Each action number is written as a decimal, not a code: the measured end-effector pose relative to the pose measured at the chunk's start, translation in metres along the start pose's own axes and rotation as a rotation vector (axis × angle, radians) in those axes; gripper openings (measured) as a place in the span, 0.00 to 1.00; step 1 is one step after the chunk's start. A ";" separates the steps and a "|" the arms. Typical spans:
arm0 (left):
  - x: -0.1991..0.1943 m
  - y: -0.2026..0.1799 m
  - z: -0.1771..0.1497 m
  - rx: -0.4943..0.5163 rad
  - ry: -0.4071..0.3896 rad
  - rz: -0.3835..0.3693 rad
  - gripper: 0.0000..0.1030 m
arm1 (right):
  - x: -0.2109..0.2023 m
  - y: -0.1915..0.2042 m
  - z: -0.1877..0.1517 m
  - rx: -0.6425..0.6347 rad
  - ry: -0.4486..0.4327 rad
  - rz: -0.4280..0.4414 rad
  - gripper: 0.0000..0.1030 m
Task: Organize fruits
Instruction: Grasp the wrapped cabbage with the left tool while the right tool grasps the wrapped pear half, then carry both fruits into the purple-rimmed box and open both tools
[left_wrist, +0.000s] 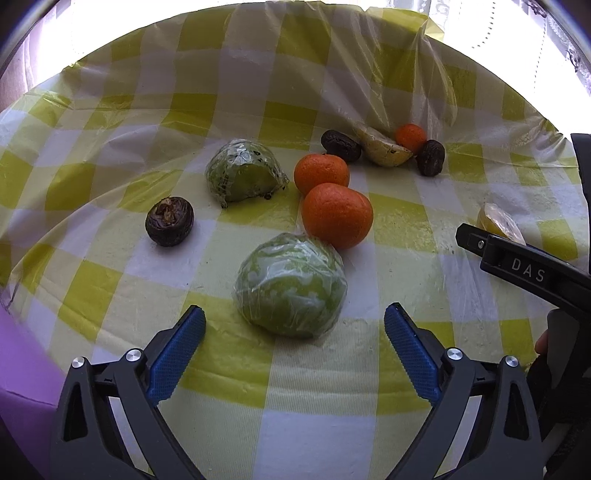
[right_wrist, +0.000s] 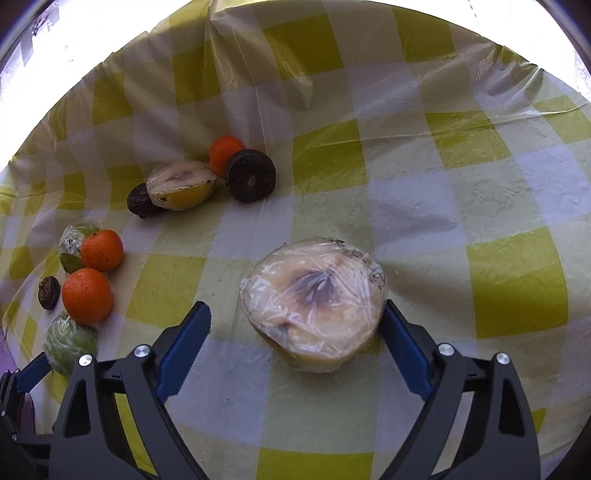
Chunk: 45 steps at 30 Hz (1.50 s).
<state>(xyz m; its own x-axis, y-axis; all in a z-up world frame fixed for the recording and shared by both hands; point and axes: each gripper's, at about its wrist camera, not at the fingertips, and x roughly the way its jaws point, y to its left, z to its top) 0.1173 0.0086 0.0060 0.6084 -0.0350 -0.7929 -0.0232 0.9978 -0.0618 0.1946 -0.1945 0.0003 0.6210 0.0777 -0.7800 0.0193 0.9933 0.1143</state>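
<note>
My left gripper (left_wrist: 294, 317) is open, its blue pads either side of a plastic-wrapped green fruit half (left_wrist: 291, 288) just ahead, not touching. Two oranges (left_wrist: 337, 215) lie behind it, with a second wrapped green half (left_wrist: 245, 170) and a dark wrinkled fruit (left_wrist: 169, 220) further left. My right gripper (right_wrist: 298, 314) is open around a wrapped yellow fruit half (right_wrist: 314, 302), cut face up; the right pad is close against it. A far cluster holds a wrapped yellow half (right_wrist: 181, 188), a small orange (right_wrist: 225, 153) and two dark fruits (right_wrist: 251, 175).
Everything lies on a yellow-and-white checked cloth (left_wrist: 332, 424) under clear plastic film, which folds up at the back (left_wrist: 388, 74). The right gripper's black body (left_wrist: 524, 269) shows at the left view's right edge. A purple surface (left_wrist: 22, 369) lies at the left edge.
</note>
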 end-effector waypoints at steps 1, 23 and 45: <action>0.001 -0.001 0.002 0.005 -0.004 0.010 0.82 | 0.001 0.001 0.002 -0.004 -0.002 -0.004 0.85; -0.017 0.018 -0.002 -0.094 -0.093 -0.063 0.57 | -0.009 -0.036 -0.010 0.138 -0.090 0.116 0.60; -0.133 -0.004 -0.144 0.054 -0.157 -0.110 0.57 | -0.133 -0.023 -0.185 0.146 -0.087 0.203 0.60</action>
<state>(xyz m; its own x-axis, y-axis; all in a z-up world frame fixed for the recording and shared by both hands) -0.0777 0.0012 0.0239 0.7213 -0.1390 -0.6786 0.0900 0.9902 -0.1071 -0.0336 -0.2117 -0.0127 0.6886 0.2604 -0.6767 -0.0035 0.9345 0.3560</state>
